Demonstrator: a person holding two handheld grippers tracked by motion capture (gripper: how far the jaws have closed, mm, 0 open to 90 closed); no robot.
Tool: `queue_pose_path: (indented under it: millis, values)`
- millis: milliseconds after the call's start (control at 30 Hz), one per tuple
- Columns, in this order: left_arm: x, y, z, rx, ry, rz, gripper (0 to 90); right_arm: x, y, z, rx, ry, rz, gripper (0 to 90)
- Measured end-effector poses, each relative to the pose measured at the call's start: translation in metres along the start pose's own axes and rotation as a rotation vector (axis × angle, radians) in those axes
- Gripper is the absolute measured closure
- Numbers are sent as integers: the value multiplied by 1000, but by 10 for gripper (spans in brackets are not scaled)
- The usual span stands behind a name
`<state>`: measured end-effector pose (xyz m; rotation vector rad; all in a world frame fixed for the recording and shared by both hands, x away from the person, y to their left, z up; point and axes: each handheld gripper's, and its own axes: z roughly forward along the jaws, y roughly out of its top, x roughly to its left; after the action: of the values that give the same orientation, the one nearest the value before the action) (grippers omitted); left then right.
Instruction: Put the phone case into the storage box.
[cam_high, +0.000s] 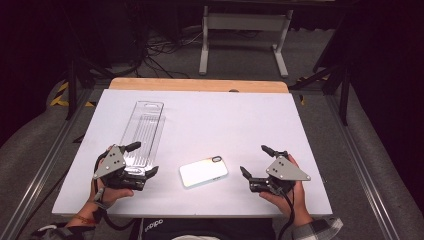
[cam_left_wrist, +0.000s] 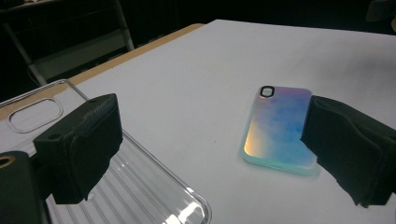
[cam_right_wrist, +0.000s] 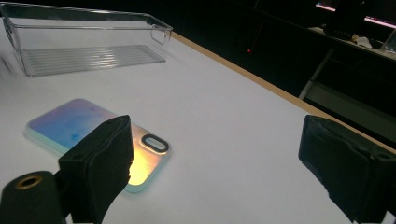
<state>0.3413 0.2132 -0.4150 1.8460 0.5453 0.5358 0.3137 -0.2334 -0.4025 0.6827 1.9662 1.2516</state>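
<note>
High view: a flat rectangular phone case with a glossy iridescent back (cam_high: 203, 171) lies face down on the white counter (cam_high: 240, 120), near the middle of the front edge, its black-ringed camera cut-out toward the far right corner of the case. In the left gripper view the case (cam_left_wrist: 279, 130) shows pale blue and pink with an orange gleam along one side; in the right gripper view (cam_right_wrist: 93, 135) the same gleam sits next to the cut-out.

The left gripper (cam_high: 145, 159) is held by a hand at the front left of the counter, jaws spread wide with nothing between them, one jaw over the near end of a long clear plastic tray with a ribbed floor (cam_high: 142, 131). That tray runs from the front left toward the far left corner, its handle slot at the far end. It is empty in the right gripper view (cam_right_wrist: 88, 42).

The right gripper (cam_high: 254, 161) is held at the front right, just beside the case and apart from it, jaws also released and wide, gripping nothing. A bare wooden strip (cam_high: 200, 84) borders the counter's far edge.
</note>
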Motion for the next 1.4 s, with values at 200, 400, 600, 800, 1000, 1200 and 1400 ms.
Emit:
queue_pose_path:
  millis: [200,400,600,800,1000,1200,1400]
  values:
    - [2,3,3,11,-27,-19,82,-3,-2,0,28,-2,6,110]
    - [2,11,11,50,-73,-17,78,-4,-1,2,46,4,11,110]
    - [-7,33,34,128,-127,15,79,-2,-2,3,64,13,7,110]
    - [-22,47,65,259,-207,60,88,-1,-2,3,79,27,2,111]
    - [-40,54,111,458,-317,124,114,0,-3,3,94,34,1,111]
    - [-48,56,140,566,-341,153,115,0,-5,3,105,36,-1,110]
    - [-53,51,166,693,-365,174,116,-1,-6,2,112,39,0,113]
